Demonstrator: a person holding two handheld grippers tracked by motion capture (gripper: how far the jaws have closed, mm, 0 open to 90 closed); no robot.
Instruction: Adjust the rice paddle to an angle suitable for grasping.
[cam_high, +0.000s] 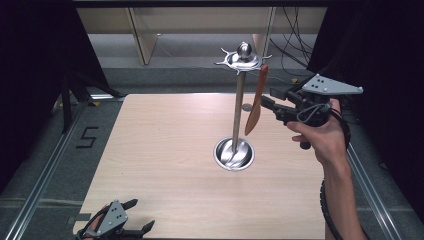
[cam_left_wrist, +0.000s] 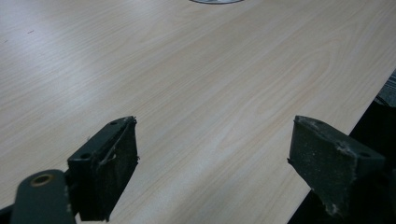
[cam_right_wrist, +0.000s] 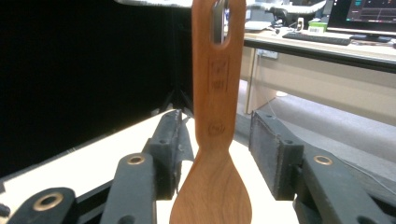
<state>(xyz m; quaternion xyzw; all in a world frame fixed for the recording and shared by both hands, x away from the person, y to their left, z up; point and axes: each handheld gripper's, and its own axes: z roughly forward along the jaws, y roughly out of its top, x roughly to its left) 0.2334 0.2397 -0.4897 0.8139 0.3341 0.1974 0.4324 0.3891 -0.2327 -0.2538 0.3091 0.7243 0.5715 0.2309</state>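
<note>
One wooden spatula (cam_high: 256, 102) hangs from one steel utensil stand (cam_high: 239, 107) mid-tabletop (cam_high: 165, 150). The right gripper (cam_high: 265, 99) flanks it, fingers spread; the left gripper (cam_high: 136, 216) rests at the near edge, fingers spread.

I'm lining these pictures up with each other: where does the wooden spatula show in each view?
High view: the wooden spatula hangs right of centre, beside the stand's pole.
Left gripper view: not in it.
Right gripper view: upright at centre, between the jaws.
Shared landmark: the metal stand, whose hook passes through the spatula's slot.
</note>
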